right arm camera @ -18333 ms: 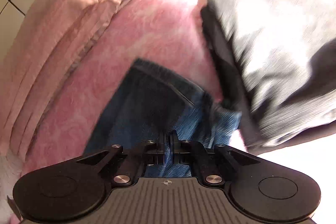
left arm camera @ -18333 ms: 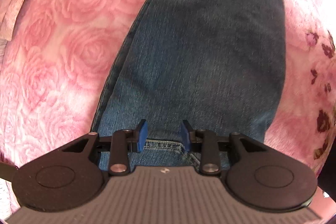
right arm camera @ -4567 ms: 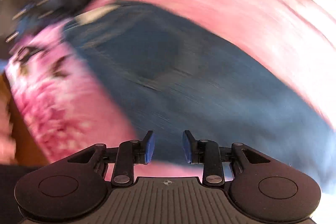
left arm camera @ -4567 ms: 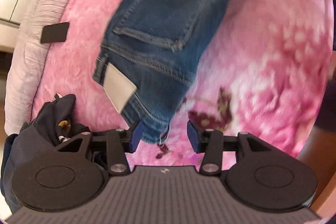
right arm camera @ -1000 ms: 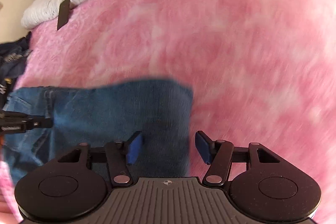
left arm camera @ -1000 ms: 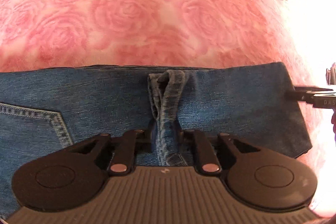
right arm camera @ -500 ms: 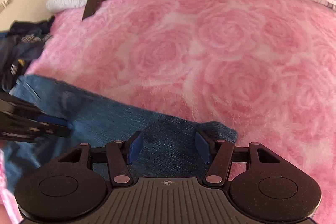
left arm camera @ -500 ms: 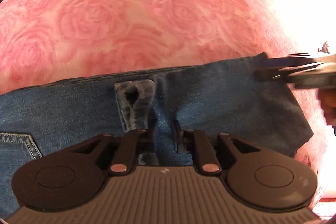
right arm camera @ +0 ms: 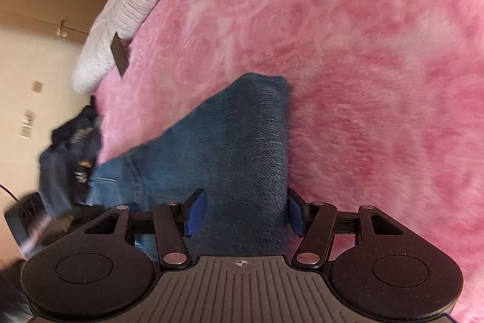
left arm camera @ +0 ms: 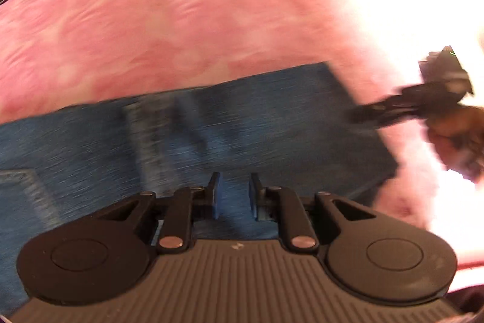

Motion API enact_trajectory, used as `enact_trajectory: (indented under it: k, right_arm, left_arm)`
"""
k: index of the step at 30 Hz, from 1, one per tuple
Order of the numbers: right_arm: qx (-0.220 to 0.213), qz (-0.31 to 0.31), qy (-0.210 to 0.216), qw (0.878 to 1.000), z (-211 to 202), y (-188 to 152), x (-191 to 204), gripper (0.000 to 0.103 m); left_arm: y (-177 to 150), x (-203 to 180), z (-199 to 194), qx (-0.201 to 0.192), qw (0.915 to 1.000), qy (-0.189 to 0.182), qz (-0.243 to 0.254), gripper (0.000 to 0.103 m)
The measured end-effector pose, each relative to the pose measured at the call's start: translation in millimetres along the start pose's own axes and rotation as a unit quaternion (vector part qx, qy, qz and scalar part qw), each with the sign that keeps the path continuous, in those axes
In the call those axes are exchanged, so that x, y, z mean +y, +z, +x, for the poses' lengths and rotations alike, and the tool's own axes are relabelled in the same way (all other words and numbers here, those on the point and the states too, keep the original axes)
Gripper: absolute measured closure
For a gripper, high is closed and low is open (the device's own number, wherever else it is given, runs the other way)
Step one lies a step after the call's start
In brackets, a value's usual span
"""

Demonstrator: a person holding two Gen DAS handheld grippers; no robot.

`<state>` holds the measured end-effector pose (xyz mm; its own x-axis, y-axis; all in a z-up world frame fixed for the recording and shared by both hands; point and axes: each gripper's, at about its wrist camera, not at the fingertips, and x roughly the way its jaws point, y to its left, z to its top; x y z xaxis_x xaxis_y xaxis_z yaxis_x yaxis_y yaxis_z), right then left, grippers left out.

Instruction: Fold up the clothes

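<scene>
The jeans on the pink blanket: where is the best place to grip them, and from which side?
Probably the folded end of the jeans, taken from above at its right edge, beside the bare blanket. The layers lie flat there, and the right gripper already straddles that edge, jaws open.

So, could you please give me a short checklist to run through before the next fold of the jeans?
1. Jeans lying on the pink blanket: ok.
2. Left gripper free of denim: ok; its jaws are opening with nothing pinched between them.
3. Right gripper ready to grasp: ok; jaws wide, straddling the folded end without pressing it.
4. Fold flat and even: cannot tell; the left view is blurred.
5. Dark clothes clear of the jeans: not ok; they sit against the far end.
6. Black card out of the way: ok.
</scene>
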<state>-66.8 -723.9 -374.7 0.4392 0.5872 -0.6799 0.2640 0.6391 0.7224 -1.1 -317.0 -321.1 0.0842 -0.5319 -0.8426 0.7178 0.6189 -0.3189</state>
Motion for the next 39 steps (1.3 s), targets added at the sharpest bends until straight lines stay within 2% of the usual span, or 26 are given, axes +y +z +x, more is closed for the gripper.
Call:
enact_trajectory:
  k: [3, 4, 5, 6, 9, 13, 16, 22, 25, 29, 32, 36, 39]
  right_arm:
    - [0.023, 0.013, 0.035, 0.999, 3, 12, -12, 0.044]
    - [0.03, 0.017, 0.046, 0.998, 4, 15, -16, 0.049]
    - [0.033, 0.022, 0.04, 0.998, 5, 18, -19, 0.06]
    - [0.038, 0.021, 0.018, 0.999, 4, 20, -19, 0.081]
    - [0.029, 0.023, 0.021, 0.999, -3, 23, -11, 0.093]
    - [0.006, 0.023, 0.029, 0.999, -29, 22, -3, 0.097]
    - [0.001, -0.001, 0.023, 1.0, -63, 20, 3, 0.097]
    - [-0.047, 0.003, -0.053, 0.997, -161, 6, -3, 0.097]
    - [-0.07, 0.015, -0.108, 0.992, -206, -2, -1, 0.097]
    - [-0.081, 0.004, -0.16, 0.984, -226, -10, 40, 0.097]
    - [-0.089, -0.029, -0.179, 0.979, -221, -14, 98, 0.097]
    - [-0.099, -0.073, -0.202, 0.972, -178, -25, 195, 0.097]
    - [-0.096, -0.099, -0.214, 0.967, -120, -37, 264, 0.095]
  left_arm:
    - [-5, -16, 19, 0.041, 0.9988, 0.009, 0.027, 0.086]
    - [-7, -19, 24, 0.049, 0.9981, 0.018, 0.033, 0.086]
    - [-8, -23, 25, 0.049, 0.9977, 0.027, 0.038, 0.086]
    - [-10, -27, 27, 0.049, 0.9973, 0.035, 0.043, 0.086]
    - [-7, -40, 29, 0.055, 0.9958, 0.055, 0.049, 0.086]
    - [-1, -67, 32, 0.057, 0.9949, 0.055, 0.062, 0.086]
    - [7, -98, 40, 0.052, 0.996, 0.037, 0.063, 0.086]
    - [24, -167, 53, 0.036, 0.9957, -0.035, 0.079, 0.086]
    - [26, -180, 40, 0.024, 0.9944, -0.051, 0.089, 0.084]
    - [19, -156, 6, 0.009, 0.9963, -0.037, 0.077, 0.081]
    - [11, -124, -26, -0.004, 0.998, -0.016, 0.061, 0.08]
    - [-11, -65, -77, -0.027, 0.999, 0.014, 0.034, 0.079]
    - [-32, -12, -118, -0.045, 0.9987, 0.022, 0.009, 0.078]
